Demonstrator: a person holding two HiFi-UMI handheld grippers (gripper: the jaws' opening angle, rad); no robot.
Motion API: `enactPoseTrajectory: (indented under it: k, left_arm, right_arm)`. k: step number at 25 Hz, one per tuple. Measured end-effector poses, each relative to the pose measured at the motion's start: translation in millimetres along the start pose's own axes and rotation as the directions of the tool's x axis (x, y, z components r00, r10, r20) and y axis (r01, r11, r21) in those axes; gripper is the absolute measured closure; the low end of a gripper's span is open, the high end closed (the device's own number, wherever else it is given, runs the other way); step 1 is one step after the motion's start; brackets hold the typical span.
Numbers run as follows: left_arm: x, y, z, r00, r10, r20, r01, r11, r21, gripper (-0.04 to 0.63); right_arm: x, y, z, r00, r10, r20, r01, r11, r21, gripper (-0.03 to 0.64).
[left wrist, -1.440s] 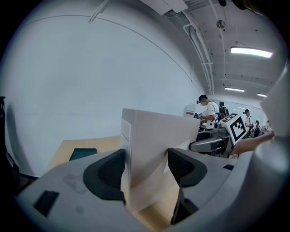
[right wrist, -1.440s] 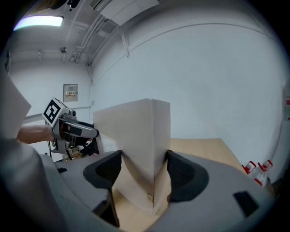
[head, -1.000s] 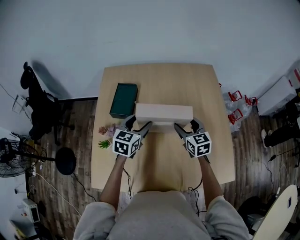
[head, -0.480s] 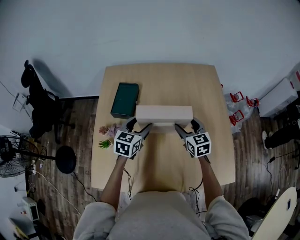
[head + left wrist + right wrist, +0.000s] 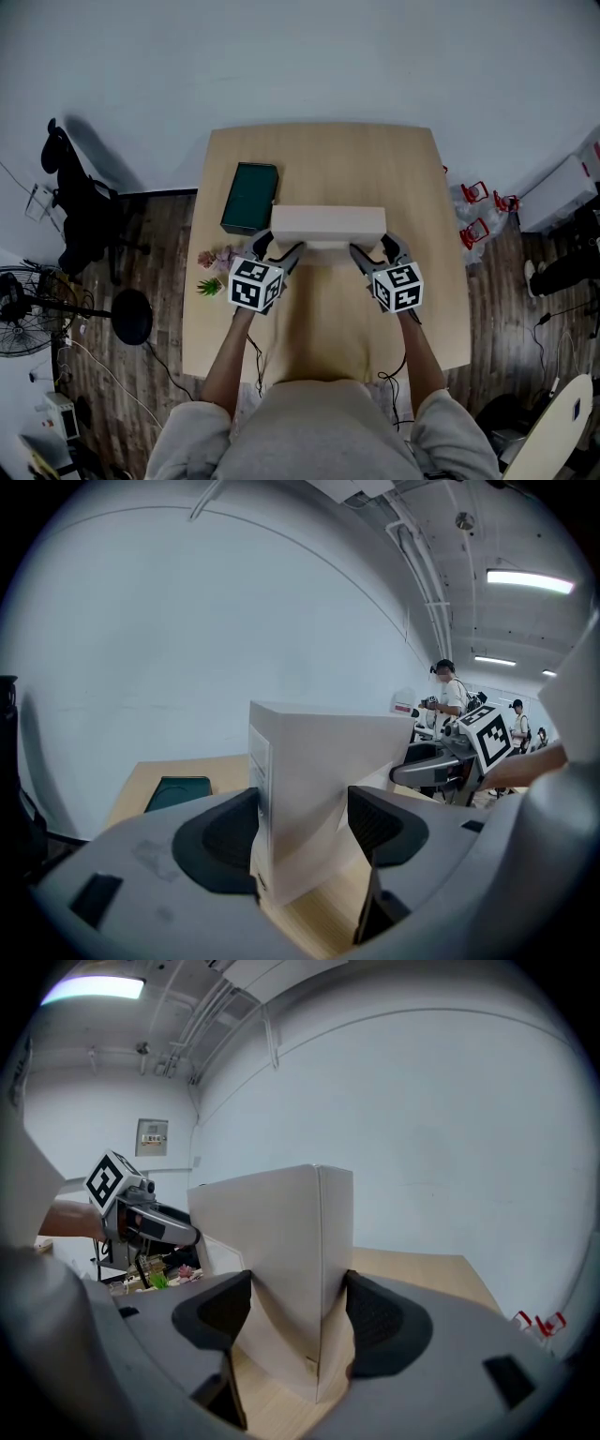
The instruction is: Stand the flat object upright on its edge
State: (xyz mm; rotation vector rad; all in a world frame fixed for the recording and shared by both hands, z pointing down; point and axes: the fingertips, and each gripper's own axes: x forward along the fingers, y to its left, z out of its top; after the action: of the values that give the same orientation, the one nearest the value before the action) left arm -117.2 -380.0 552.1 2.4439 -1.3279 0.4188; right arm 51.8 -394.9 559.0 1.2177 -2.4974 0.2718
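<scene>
The flat, pale beige cardboard box stood upright on one long edge near the middle of the light wooden counter, its broad faces turned towards the near and far sides. It was closed, so nothing of its contents showed. The left hand-held gripper was clenched on the box's left end; in the left gripper view the dark pads pressed the box from both sides. The right hand-held gripper grasped the right end in the same way, with the box filling the gap between its jaws in the right gripper view. The box's lower corner appeared to meet the wood there.

A dark green rectangular case lay flat on the counter, to the far left of the box and just beside it. It was shut too, and what it held could not be told. A small sprig of pink flowers and green leaves lay at the counter's left edge, near the left hand-held gripper.
</scene>
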Motion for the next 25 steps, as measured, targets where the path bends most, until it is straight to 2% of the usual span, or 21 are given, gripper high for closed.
enactPoseTrajectory:
  k: [17,25]
  left_arm:
    - [0.5,1.0,-2.5,0.999,0.031,0.037,-0.032,0.999,0.039,0.310]
    - [-1.5,-0.2,-6.7,0.999,0.024,0.022,-0.025,0.998,0.050,0.304]
  right_arm:
    - [-1.8,2.7,-0.5,0.999,-0.027,0.029,0.027,0.999,-0.017,0.288]
    - [-2.5,0.3,-3.7,0.999,-0.035,0.033,0.034,0.999,0.031,0.264]
